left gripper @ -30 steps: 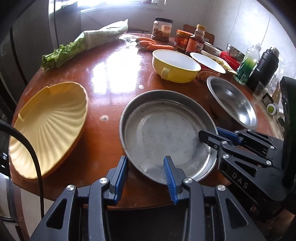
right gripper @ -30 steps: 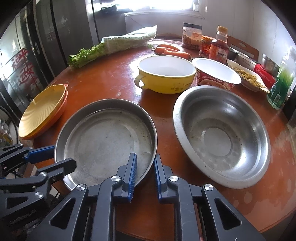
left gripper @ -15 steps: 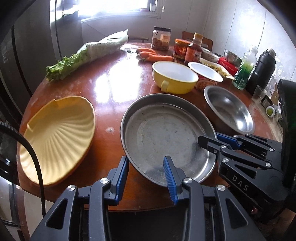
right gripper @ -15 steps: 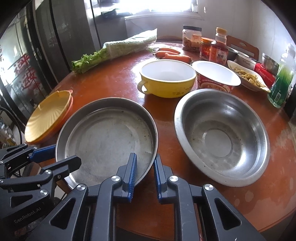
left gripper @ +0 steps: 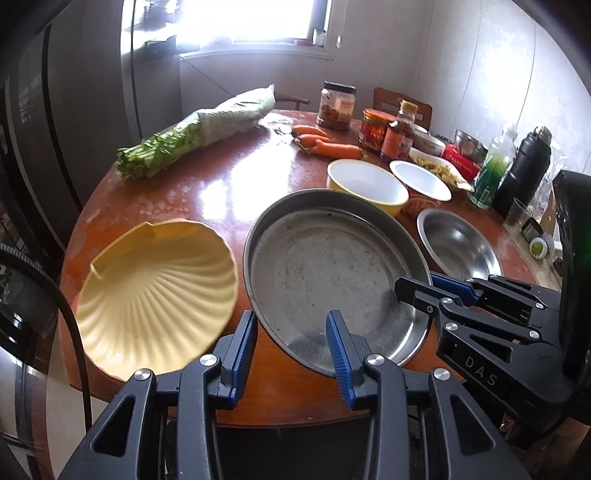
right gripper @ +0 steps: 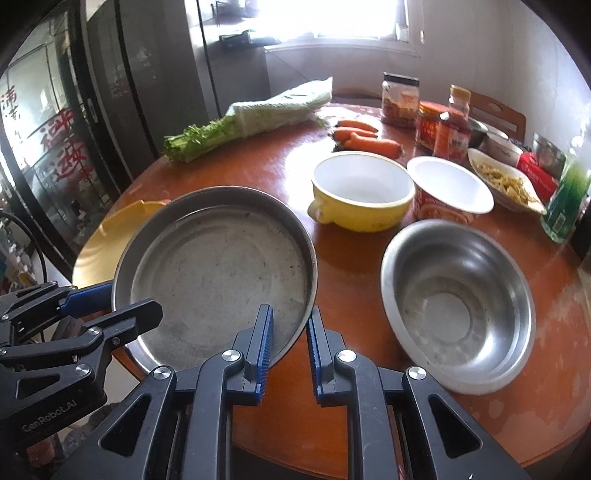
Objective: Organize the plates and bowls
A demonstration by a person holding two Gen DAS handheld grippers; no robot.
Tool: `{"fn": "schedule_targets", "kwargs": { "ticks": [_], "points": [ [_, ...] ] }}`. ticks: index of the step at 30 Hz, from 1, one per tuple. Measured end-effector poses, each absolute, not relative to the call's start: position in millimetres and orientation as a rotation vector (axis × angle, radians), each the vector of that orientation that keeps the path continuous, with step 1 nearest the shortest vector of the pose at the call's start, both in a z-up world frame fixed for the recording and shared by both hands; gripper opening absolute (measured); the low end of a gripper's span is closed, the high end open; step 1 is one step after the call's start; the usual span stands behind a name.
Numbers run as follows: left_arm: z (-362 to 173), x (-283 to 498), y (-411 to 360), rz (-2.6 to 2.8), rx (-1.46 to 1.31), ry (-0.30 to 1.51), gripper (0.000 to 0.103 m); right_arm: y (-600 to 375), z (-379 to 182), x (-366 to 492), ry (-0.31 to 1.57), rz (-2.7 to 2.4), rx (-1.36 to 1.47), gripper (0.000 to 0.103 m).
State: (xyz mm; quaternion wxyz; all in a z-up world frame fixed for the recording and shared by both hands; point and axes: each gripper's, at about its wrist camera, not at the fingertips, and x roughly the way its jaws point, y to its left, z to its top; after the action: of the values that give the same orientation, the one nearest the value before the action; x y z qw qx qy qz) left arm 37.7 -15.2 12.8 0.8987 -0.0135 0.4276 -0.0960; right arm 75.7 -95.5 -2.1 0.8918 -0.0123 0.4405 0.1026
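Both tongs (left gripper: pixel 291 347) (right gripper: pixel 290 350) grip seemingly tilted round pan (left gripper: pixel 325 266).

Daylight floods from the blown-out window (left gripper: pixel 255 18) at twelve o'clock. Glare streaks the tabletop (left gripper: pixel 207 192). Fisheye edges bend and darken.

Left claw (left gripper: pixel 291 345) and right claw (right gripper: pixel 290 338) side by side, both clamped, angled downward
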Motion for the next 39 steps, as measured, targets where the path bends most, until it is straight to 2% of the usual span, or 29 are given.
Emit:
{"fn": "schedule_targets", "kwargs": {
  "ticks": [20, 39],
  "points": [
    [26.8, 46.7, 79.6, -0.046, -0.134, 0.833, 0.039, 2.9, 19.7, 118.0, 0.872, 0.354, -0.151, 0.019],
    [5.3, 57.4, 117.9, 0.017, -0.145, 0.881, 0.039, 54.2, -3.9, 137.9, 0.911, 0.407, -0.208, 0.020]
  ]
}}
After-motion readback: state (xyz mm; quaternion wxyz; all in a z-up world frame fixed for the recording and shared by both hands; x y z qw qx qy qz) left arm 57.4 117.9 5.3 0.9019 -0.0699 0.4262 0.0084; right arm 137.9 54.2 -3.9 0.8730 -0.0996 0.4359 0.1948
